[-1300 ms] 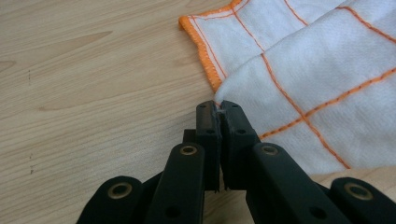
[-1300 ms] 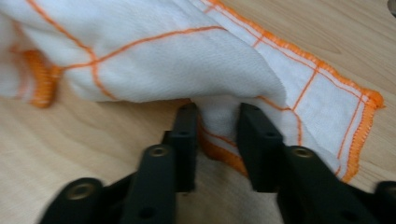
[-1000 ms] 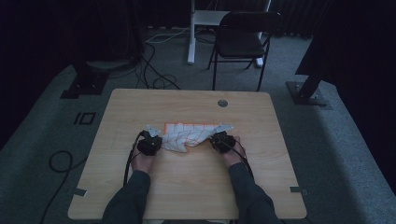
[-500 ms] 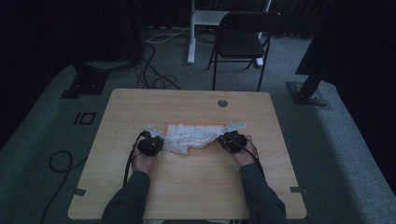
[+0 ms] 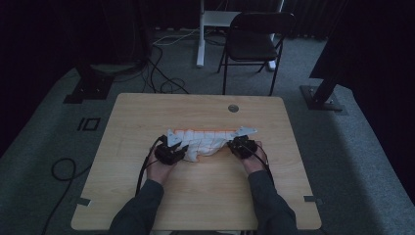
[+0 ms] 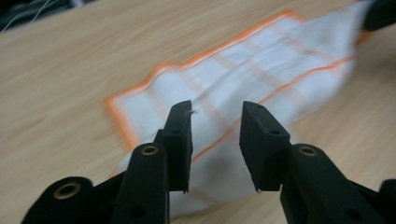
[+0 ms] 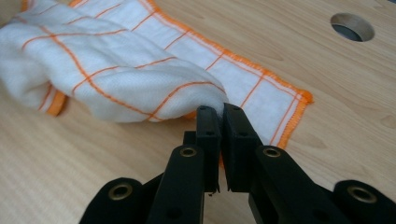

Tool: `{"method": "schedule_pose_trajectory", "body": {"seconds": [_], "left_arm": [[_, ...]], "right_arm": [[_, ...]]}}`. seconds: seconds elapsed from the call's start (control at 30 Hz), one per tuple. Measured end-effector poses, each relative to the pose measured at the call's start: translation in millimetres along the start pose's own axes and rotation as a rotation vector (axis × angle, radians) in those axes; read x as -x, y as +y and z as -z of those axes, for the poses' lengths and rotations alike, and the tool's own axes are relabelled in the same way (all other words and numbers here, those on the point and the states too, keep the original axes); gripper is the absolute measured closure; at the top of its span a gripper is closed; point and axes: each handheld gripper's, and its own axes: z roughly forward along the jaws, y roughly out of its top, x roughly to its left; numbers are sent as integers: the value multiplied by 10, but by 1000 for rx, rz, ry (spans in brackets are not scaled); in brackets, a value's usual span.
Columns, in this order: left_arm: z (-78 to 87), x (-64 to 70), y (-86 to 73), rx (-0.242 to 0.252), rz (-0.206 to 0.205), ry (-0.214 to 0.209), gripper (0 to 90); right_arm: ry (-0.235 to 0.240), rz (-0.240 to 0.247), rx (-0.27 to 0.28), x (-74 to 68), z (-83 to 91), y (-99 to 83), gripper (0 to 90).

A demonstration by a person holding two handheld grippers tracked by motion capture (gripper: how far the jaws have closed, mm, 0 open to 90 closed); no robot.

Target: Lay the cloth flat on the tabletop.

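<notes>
White cloth with orange grid lines lying rumpled mid-table, our right gripper pinching a bunched fold at its right end, our left gripper spread apart over its left end, grasping nothing.

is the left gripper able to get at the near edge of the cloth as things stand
Probably yes. The left gripper has its jaws open and apart, with the cloth lying directly ahead of and beneath them on the table, and nothing between. The right gripper pinches the far end, well away from it.
</notes>
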Motion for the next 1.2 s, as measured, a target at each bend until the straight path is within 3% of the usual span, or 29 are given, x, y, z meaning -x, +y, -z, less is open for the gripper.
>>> {"method": "schedule_pose_trajectory", "body": {"seconds": [0.13, 0.23, 0.27, 0.3, 0.33, 0.43, 0.53, 0.67, 0.83, 1.0, 1.03, 1.2], "left_arm": [[-89, 174, 99, 1, -55, -48, 608], [-196, 218, 122, -42, -88, -36, 610], [-257, 215, 117, -66, -98, -13, 656], [-286, 201, 114, -83, -95, -4, 784], [-327, 160, 102, -94, -69, -8, 835], [-368, 78, 82, -99, -18, -5, 871], [-396, 3, 66, -106, 25, 15, 870], [-448, -84, 34, -123, 65, 35, 863], [-461, -124, 12, -129, 77, 41, 812], [-401, -144, 13, -116, 75, 42, 758], [-388, -144, 12, -107, 80, 41, 748], [-204, -119, 8, -64, 92, 40, 715]], "right_arm": [[-14, -38, -5, 41, -64, 46, 866], [-10, -59, -8, 51, -112, 90, 867], [-9, -60, -10, 45, -118, 98, 866], [-2, -50, -16, 35, -119, 110, 864], [0, -42, -18, 25, -115, 116, 861], [-5, 0, -10, -21, -82, 122, 758], [-11, -5, 12, -55, -43, 116, 719], [-5, 34, 48, -162, 10, 95, 719], [24, 78, 75, -328, 5, 50, 718], [17, 96, 125, -434, 26, 53, 710], [45, 93, 115, -447, 27, 63, 727], [68, 107, 34, -529, -129, 39, 700]]}}
